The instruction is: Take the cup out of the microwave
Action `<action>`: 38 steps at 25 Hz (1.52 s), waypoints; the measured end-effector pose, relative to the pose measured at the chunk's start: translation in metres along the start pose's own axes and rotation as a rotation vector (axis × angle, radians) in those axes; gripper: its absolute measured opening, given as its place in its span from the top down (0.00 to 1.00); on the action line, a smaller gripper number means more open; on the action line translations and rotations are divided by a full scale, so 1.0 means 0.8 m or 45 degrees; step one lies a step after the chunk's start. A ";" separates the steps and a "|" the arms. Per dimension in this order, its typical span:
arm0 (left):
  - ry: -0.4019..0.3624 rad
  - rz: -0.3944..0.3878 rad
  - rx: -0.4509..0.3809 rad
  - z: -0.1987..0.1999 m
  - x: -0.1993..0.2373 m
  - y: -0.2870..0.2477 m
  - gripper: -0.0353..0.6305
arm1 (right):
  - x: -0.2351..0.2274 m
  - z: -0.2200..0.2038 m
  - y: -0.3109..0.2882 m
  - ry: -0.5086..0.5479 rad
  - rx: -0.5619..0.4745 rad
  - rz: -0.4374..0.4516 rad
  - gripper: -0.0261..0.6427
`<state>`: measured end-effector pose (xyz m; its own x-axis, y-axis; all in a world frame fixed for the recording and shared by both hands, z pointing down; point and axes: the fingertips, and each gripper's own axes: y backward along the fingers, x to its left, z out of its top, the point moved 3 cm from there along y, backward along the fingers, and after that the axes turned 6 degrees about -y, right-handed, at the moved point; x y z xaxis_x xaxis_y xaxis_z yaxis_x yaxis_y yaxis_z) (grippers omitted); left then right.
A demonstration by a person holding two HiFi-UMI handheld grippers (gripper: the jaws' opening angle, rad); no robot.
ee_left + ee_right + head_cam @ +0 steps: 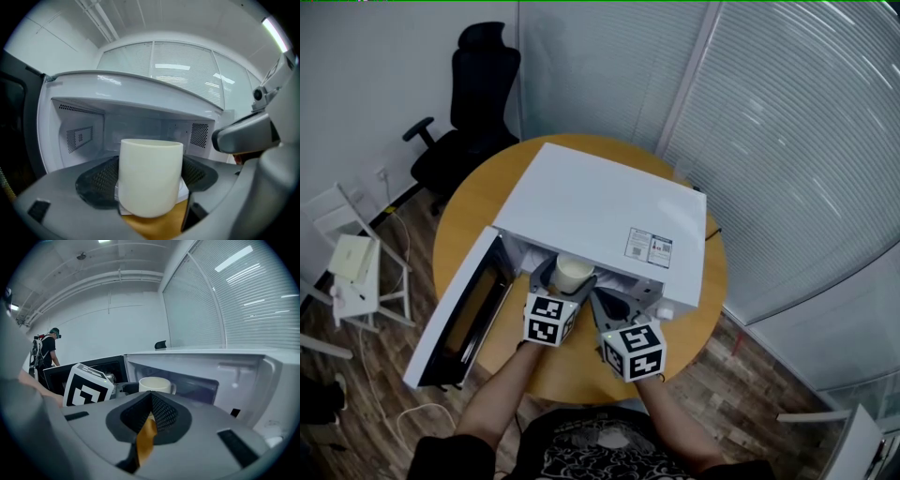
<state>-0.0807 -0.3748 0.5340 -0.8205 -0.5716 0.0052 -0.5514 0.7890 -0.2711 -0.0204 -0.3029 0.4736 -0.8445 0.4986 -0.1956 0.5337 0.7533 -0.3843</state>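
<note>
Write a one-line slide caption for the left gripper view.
Left gripper shut on a cream cup at the mouth of the open white microwave.

The cup (pixel 573 274) is cream, the microwave (pixel 600 211) white with a black door window, the table (pixel 469 206) orange-brown wood, the marker cubes (pixel 548 319) black-and-white squares.
</note>
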 end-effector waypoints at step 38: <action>0.112 0.357 -0.070 0.030 -0.106 0.147 0.32 | 0.008 -0.027 0.119 0.073 -0.033 0.246 0.94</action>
<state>-0.0722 -0.2392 0.4787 -0.9506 -0.3097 0.0215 -0.3066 0.9258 -0.2211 0.0264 -0.2189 0.4550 -0.7226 0.6580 -0.2118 0.6874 0.6514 -0.3213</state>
